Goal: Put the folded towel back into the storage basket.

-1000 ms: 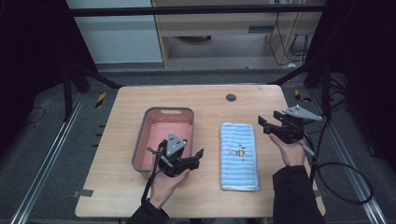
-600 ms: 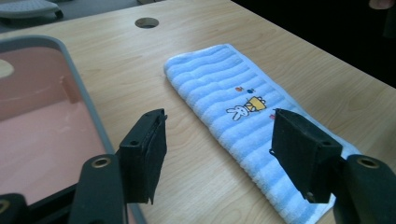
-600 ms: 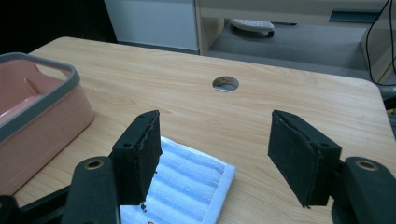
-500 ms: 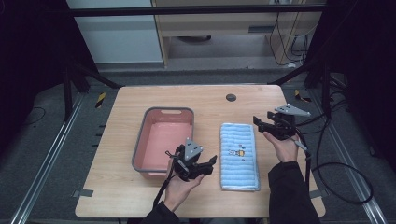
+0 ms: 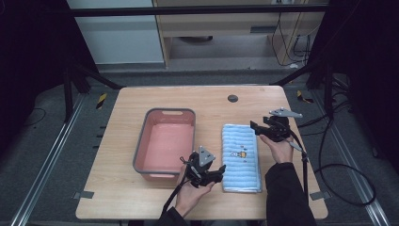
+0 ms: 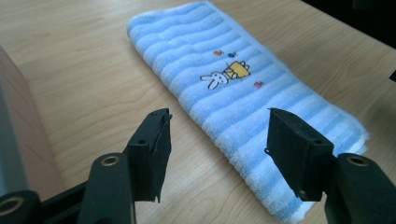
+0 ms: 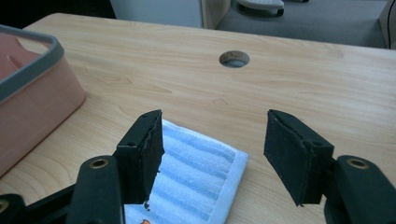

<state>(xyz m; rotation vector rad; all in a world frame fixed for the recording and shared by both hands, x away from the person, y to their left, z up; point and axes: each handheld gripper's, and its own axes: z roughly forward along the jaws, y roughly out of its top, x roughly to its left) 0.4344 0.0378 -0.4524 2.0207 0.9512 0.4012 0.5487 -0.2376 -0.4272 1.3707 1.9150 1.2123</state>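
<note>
The folded blue towel (image 5: 241, 157) lies right of the pink bin (image 5: 165, 141); both the left gripper (image 5: 211, 172) and right gripper (image 5: 261, 129) gape empty, so each should probably pinch a corner squarely.

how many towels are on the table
1. A folded blue striped towel lies flat on the wooden table, just right of the pink bin. Nothing seems hidden, though the bin's inside is only seen from above.
</note>
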